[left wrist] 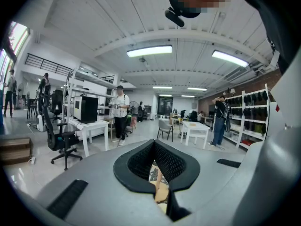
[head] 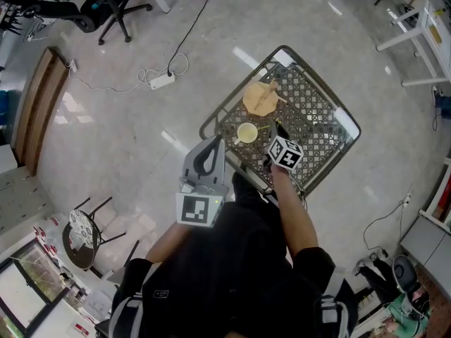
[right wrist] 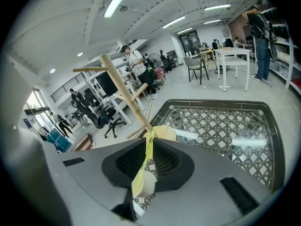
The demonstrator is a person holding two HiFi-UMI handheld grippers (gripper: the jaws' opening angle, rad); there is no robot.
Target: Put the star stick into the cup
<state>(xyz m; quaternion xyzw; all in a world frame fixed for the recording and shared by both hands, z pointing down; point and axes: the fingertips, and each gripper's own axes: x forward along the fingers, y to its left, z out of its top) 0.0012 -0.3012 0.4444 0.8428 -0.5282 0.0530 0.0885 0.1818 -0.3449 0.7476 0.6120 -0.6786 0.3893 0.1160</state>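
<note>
A thin yellow-green star stick (right wrist: 142, 166) is pinched between the jaws of my right gripper (right wrist: 149, 147), which is shut on it. The stick's lower end hangs just over a small cream cup (right wrist: 146, 186). In the head view the cup (head: 247, 133) stands on the metal mesh table (head: 320, 129), and my right gripper (head: 277, 136) is close to its right side. My left gripper (head: 205, 158) hovers off the table's near-left edge, jaws shut with nothing held. In the left gripper view, my left gripper (left wrist: 155, 149) faces mostly out into the room.
A wooden peg rack (head: 261, 98) on a round base stands on the table just behind the cup, its pegs (right wrist: 123, 89) rising beside the stick. A power strip and cable (head: 163, 80) lie on the floor. People, desks and office chairs fill the room beyond.
</note>
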